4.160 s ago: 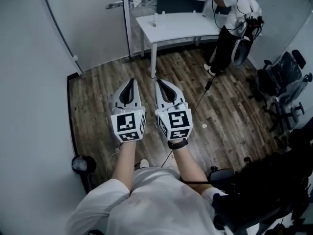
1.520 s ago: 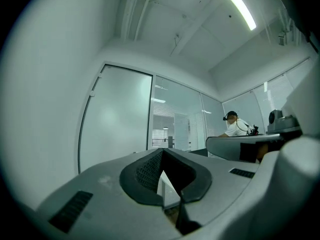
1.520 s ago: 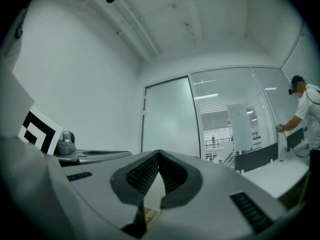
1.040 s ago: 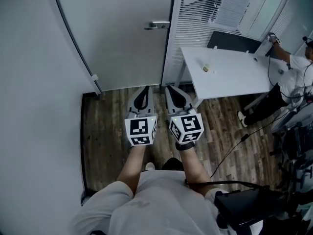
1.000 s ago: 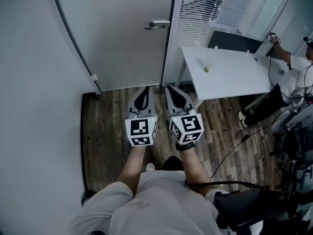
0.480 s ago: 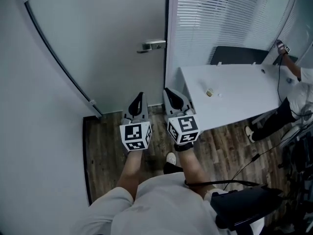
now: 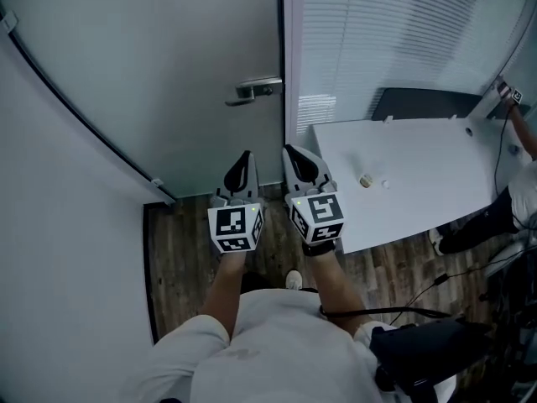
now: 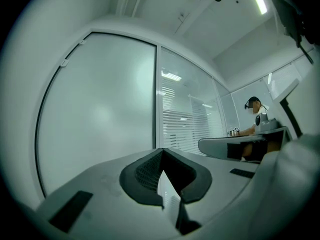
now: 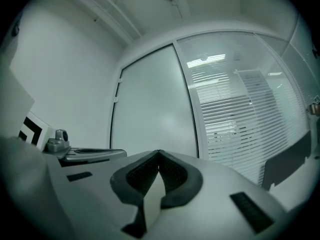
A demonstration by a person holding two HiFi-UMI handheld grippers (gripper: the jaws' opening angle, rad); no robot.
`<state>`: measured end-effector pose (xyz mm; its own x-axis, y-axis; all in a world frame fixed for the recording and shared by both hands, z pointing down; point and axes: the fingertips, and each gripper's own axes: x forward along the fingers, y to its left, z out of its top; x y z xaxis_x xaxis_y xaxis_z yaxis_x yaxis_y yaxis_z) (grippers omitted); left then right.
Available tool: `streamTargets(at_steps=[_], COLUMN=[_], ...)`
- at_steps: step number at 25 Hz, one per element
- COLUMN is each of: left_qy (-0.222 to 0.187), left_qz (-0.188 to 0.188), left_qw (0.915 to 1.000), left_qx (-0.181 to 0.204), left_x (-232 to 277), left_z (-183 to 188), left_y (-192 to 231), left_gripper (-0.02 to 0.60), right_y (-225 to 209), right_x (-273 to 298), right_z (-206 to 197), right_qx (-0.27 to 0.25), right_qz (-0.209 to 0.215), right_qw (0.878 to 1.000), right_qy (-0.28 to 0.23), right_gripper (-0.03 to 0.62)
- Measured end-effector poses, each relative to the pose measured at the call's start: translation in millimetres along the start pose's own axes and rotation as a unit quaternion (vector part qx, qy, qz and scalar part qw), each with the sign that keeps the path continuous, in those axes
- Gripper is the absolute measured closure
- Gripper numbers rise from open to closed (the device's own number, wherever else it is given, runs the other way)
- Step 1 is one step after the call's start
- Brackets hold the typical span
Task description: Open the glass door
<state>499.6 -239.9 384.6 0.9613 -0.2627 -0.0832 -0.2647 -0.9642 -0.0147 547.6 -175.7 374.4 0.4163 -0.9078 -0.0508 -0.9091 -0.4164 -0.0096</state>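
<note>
The frosted glass door (image 7: pixel 168 65) fills the upper left of the head view, with a metal lever handle (image 7: pixel 256 89) near its right edge by the white frame. My left gripper (image 7: pixel 244 158) and right gripper (image 7: pixel 292 152) are held side by side, level, pointing at the door below the handle and apart from it. Both are shut with nothing between the jaws. The door (image 8: pixel 100 109) fills the left gripper view. In the right gripper view the door (image 9: pixel 155 104) stands straight ahead.
A white desk (image 7: pixel 411 175) with a small object (image 7: pixel 366 180) on it stands right of the door, close to my right gripper. Glass panels with blinds (image 7: pixel 394 32) run behind it. A person's arm (image 7: pixel 520 124) shows at the far right. Dark wood floor (image 7: pixel 180 259) lies below.
I have walked toward the door with both grippers held out. The door and its handle now sit closer and lower in the head view, and the desk has come nearer on the right.
</note>
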Motion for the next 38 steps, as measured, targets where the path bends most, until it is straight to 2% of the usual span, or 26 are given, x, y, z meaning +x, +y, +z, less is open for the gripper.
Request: streamTargets(at_steps=[7,13,19,24,27,31,35,38], left_qy=[0.014,0.035,0.076,0.124,0.172,0.232,0.286,0.313], left_qz=[-0.027,-0.082,-0.122,-0.157,-0.195,-0.241,-0.271,-0.281], left_qw=[0.9995,0.996,0.9891,0.9773,0.9608,0.9281,0.8913,0.8713], left_qx=[-0.009,0.006,0.033,0.069,0.096,0.164,0.224,0.254], left_x=[81.7,150.1,200.5,234.7,251.2,272.6,290.3,300.1], left_z=[-20.3,-37.3,-66.9,-104.8,-138.2,-181.0,-212.2,-228.8], left_y=[38.8,74.0,110.4,131.5,139.5,142.6,148.2,155.8], left_gripper=[0.581,0.581,0.58,0.578,0.531,0.471,0.468,0.469], right_y=[-40.0,-68.3,-78.0,-87.1,-91.0,-101.1,-112.3,-119.0], right_x=[65.6,125.2,176.3,203.3,215.2,222.2,226.1,224.9], right_z=[-13.2,-18.5,-34.4,-52.2,-62.4,-67.1,-73.6,-79.0], right_qx=[-0.004,-0.008,-0.004,0.001,0.002,0.004,0.008,0.009], right_qz=[-0.03,-0.068,-0.087,-0.102,-0.11,-0.124,-0.138,-0.15], right_qw=[0.999,0.997,0.995,0.993,0.992,0.989,0.987,0.984], right_qy=[0.015,0.025,0.043,0.061,0.069,0.075,0.087,0.093], right_gripper=[0.591,0.591,0.591,0.591,0.591,0.591,0.591,0.591])
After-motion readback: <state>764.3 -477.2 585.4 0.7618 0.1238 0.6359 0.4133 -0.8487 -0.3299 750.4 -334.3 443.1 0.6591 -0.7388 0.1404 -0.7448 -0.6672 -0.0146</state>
